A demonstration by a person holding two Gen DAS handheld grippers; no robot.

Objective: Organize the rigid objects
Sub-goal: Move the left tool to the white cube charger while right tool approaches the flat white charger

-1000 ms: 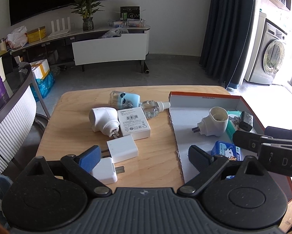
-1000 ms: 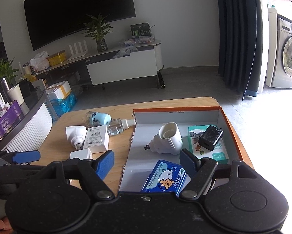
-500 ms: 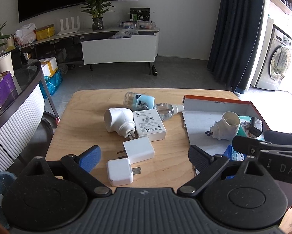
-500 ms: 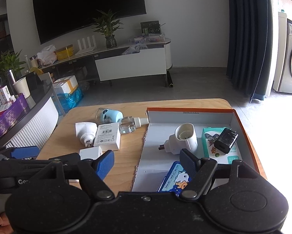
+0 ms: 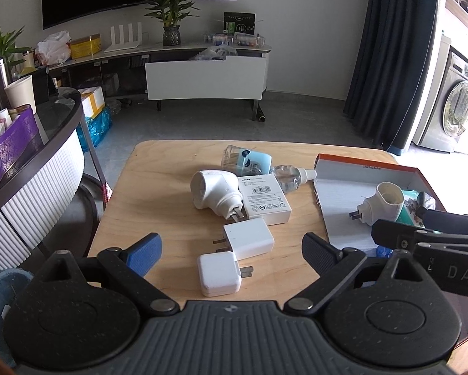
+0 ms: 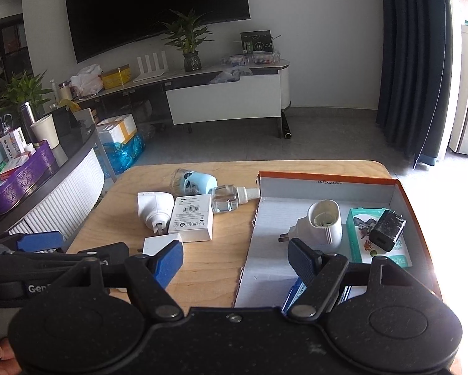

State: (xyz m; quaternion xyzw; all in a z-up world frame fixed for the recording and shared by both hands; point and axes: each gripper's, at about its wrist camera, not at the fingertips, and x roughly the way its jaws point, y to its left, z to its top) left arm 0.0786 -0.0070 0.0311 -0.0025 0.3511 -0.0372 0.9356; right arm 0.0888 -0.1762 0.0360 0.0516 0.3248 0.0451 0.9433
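Two white chargers (image 5: 234, 251) lie near the tabletop's (image 5: 158, 206) front edge in the left wrist view, between the spread, empty jaws of the left tool (image 5: 230, 251). Right wrist view: the right tool (image 6: 237, 257), jaws apart and empty, hovers above the box's (image 6: 327, 177) left wall at the tabletop's right edge; a white plug-in unit (image 6: 323, 223) lies inside.

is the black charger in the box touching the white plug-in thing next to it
Apart. The right wrist view shows the black charger lying on the green packet, with a strip of packet visible between it and the white plug-in.
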